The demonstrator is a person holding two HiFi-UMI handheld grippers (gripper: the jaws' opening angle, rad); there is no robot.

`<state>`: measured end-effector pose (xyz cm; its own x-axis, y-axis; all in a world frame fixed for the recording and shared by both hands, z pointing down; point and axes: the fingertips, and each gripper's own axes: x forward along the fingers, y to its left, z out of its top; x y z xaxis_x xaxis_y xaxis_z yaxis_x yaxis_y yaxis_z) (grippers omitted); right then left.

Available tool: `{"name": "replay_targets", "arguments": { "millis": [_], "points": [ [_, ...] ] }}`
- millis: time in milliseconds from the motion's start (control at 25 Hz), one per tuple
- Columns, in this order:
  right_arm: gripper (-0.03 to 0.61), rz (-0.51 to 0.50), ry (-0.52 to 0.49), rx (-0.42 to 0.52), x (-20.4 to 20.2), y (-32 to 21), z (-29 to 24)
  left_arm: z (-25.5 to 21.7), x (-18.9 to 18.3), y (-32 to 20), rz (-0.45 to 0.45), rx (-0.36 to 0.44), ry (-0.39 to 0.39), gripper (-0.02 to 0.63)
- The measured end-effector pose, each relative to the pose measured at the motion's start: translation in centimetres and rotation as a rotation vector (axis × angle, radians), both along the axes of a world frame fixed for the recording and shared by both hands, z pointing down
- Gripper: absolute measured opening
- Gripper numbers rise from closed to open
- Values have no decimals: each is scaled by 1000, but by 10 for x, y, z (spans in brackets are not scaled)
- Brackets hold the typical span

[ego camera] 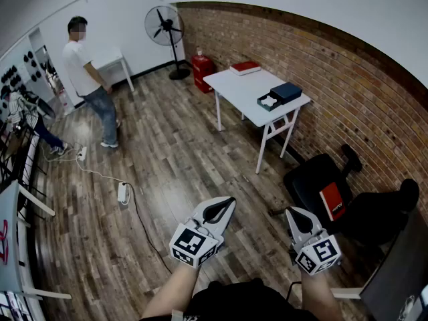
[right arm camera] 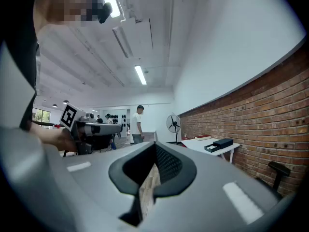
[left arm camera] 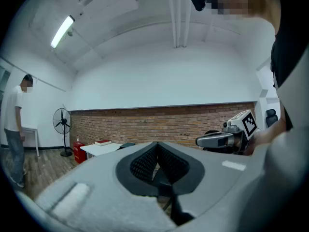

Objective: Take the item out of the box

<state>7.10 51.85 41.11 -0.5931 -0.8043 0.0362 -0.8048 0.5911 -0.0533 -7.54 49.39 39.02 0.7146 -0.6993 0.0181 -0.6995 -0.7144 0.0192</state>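
A white table point(ego camera: 241, 89) stands far across the room by the brick wall. On it are an open dark box point(ego camera: 269, 101) with a white item inside and its dark lid point(ego camera: 287, 91) beside it. The right gripper view shows the box point(right arm camera: 217, 144) small and distant at the right. Both grippers are held level, far from the table, over the wooden floor. My left gripper point(ego camera: 229, 201) has its jaws together with nothing between them. My right gripper point(ego camera: 291, 212) is shut and empty too. Each gripper shows in the other's view, the right gripper point(left arm camera: 205, 141) and the left gripper point(right arm camera: 104, 128).
A red book point(ego camera: 245, 67) lies at the table's far end. A person point(ego camera: 90, 79) stands at the left, a floor fan point(ego camera: 165, 29) and a red canister point(ego camera: 200, 72) at the back. A black office chair point(ego camera: 321, 186) is at the right; a power strip point(ego camera: 123, 192) with cables lies on the floor.
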Motion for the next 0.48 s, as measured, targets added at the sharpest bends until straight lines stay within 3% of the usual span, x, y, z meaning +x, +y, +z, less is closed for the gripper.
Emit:
{"name": "replay_targets", "arguments": {
  "millis": [480],
  "points": [
    [-2,-9,-17,-19,36,-9,9,5,25,-10,-31,-11,-27,17]
  ]
}}
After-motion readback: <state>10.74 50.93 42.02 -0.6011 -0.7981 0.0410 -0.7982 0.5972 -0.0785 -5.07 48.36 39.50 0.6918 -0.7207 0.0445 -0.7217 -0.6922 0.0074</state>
